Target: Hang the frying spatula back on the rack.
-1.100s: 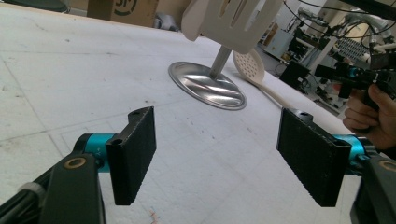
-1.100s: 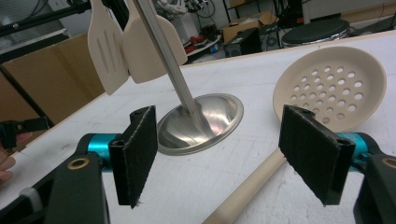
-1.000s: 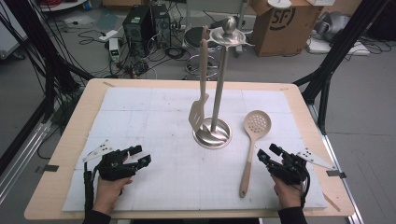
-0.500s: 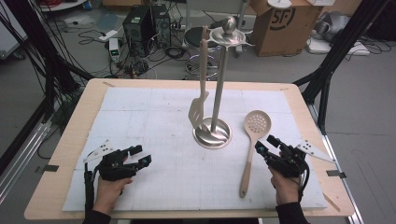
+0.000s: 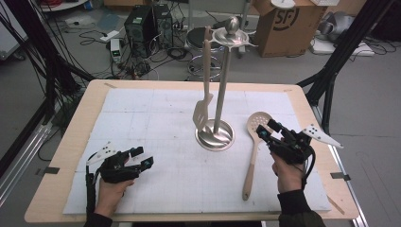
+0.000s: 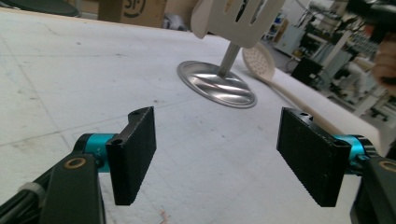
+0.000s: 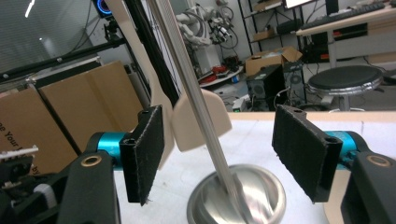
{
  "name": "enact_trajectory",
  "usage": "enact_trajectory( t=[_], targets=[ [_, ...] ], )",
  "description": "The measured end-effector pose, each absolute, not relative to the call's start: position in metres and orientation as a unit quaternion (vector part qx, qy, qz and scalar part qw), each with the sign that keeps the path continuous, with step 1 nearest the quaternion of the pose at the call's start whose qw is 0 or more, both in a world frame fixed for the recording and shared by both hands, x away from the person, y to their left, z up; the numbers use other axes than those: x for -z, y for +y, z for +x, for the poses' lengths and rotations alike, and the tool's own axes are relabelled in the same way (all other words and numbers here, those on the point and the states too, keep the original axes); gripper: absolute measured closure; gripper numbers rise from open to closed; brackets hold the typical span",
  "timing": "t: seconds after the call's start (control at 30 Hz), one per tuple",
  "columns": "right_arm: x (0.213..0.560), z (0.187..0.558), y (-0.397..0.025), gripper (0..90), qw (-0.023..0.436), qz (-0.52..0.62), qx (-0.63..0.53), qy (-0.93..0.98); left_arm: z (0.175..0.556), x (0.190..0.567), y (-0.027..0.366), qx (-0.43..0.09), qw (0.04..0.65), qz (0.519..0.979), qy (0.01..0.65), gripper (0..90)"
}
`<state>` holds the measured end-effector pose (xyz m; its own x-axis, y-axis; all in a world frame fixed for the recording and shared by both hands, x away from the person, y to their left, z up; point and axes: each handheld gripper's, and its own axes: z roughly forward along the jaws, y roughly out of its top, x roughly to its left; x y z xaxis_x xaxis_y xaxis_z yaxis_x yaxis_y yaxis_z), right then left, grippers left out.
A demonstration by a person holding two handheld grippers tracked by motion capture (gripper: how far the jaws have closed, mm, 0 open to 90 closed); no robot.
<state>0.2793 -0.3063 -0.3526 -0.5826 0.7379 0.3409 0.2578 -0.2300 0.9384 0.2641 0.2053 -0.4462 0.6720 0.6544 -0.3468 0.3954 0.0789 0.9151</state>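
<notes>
A metal utensil stand (image 5: 215,136) with a round base and a tall pole rises from the middle of the white mat. A beige slotted spatula (image 5: 203,113) hangs from its top. A beige skimmer spoon (image 5: 254,146) lies flat to the right of the base. My right gripper (image 5: 267,128) is open, held just right of the skimmer's head and pointing at the stand. In the right gripper view its jaws (image 7: 219,154) frame the pole (image 7: 198,107) and spatula (image 7: 198,121) farther off. My left gripper (image 5: 144,156) rests open at the front left, with nothing between its fingers (image 6: 217,158).
The wooden table (image 5: 90,109) carries a white gridded mat (image 5: 151,118). Behind the table are a stool (image 5: 198,40), a cardboard box (image 5: 279,23), computer cases and cables on the floor. Black frame legs stand at both sides.
My right gripper has moved forward and left, from the front right corner to beside the skimmer's head, and now faces the stand. The left gripper has stayed put.
</notes>
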Motion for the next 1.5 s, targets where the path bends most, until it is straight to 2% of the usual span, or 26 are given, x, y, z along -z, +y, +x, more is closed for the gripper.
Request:
enact_trajectory(
  t=[0.53,0.73,1.03,1.17,1.27,1.5],
  targets=[
    [0.297,0.311,-0.292,34.4,0.171,0.397,-0.692,0.578,0.264,0.445,0.199,-0.128,0.602,0.688,0.384,29.0],
    [0.274,0.323,-0.284,43.0,0.161,0.379,-0.715,0.566,0.264,0.445,0.199,-0.128,0.606,0.686,0.382,29.0],
    [0.250,0.344,-0.273,61.5,0.142,0.377,-0.728,0.555,0.264,0.445,0.199,-0.128,0.601,0.689,0.384,29.0],
    [0.242,0.353,-0.272,77.0,0.139,0.380,-0.733,0.547,0.266,0.446,0.199,-0.128,0.595,0.690,0.392,29.0],
    [0.239,0.360,-0.271,83.7,0.132,0.379,-0.739,0.542,0.266,0.446,0.200,-0.128,0.593,0.691,0.394,29.1],
    [0.230,0.369,-0.268,89.8,0.135,0.381,-0.738,0.539,0.269,0.449,0.200,-0.117,0.577,0.696,0.411,29.1]
  ],
)
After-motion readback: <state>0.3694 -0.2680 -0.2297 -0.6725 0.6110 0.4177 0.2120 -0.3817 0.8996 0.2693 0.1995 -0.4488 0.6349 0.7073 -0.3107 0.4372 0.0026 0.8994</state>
